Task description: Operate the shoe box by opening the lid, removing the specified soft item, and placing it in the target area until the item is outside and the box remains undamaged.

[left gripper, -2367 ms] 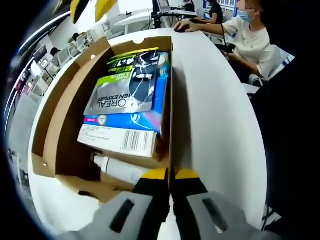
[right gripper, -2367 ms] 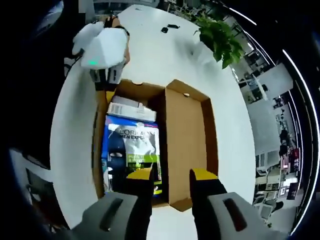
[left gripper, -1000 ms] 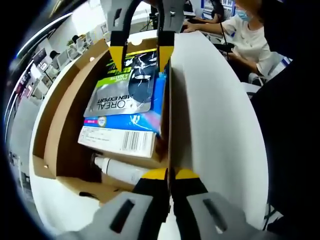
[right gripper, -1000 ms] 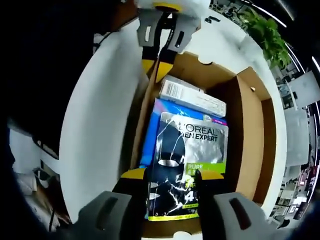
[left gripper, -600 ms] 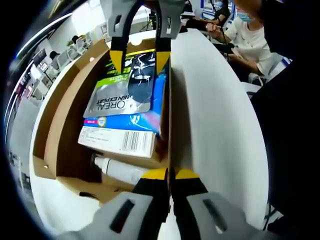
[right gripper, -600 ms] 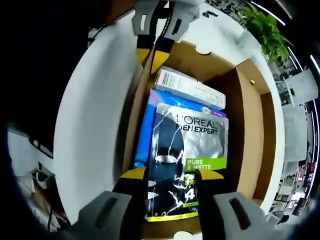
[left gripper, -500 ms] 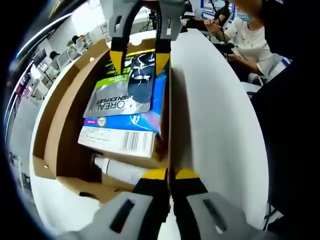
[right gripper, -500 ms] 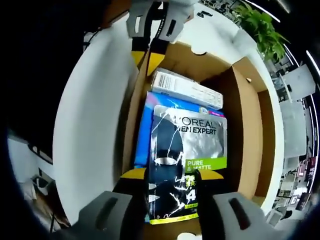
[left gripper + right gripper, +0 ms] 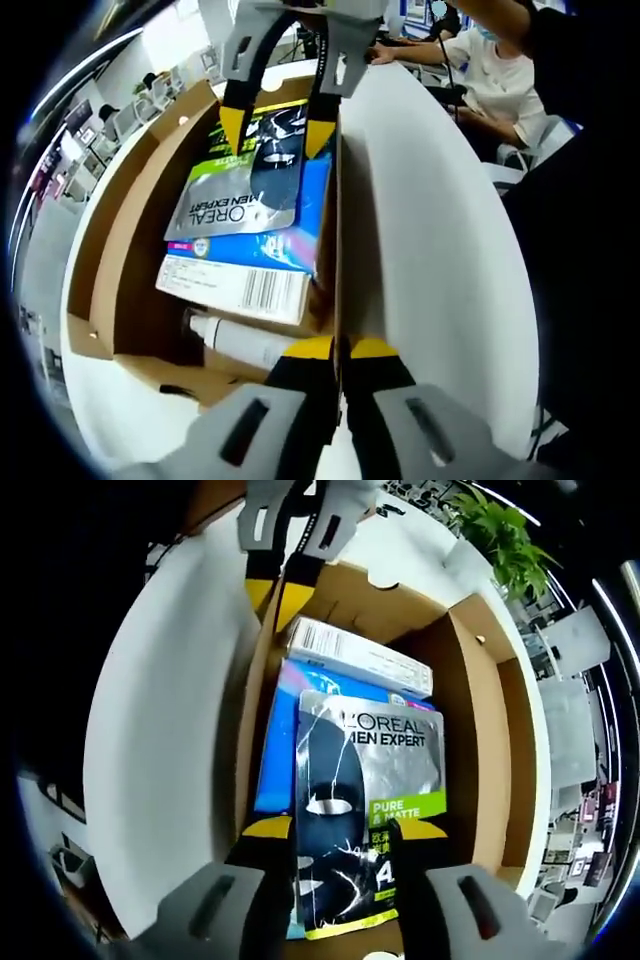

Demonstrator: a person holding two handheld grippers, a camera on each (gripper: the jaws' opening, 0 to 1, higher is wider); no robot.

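Observation:
The open cardboard shoe box point(image 9: 120, 250) lies on a white table, its lid folded out flat alongside. On top inside lies a silver and black L'Oreal Men Expert sachet point(image 9: 250, 180), also seen from the other end point(image 9: 365, 770). My right gripper point(image 9: 340, 832) has its yellow fingers against both side edges of the sachet, shut on it; it shows from the front as well point(image 9: 275, 128). The sachet's gripped end tilts up off a blue pack point(image 9: 290, 225). My left gripper point(image 9: 340, 350) is shut on the box's side wall; the right gripper view shows it at the far end point(image 9: 275, 585).
Under the sachet are the blue pack point(image 9: 275, 750), a white barcode carton point(image 9: 355, 655) and a white tube point(image 9: 240, 340). The white table point(image 9: 430, 250) runs out beside the box. A person point(image 9: 500, 70) sits at a desk beyond. A potted plant point(image 9: 495, 530) stands past the table.
The right gripper has come down over the sachet's end and closed on it. That end has now lifted a little off the blue pack. The left gripper has kept its hold on the wall.

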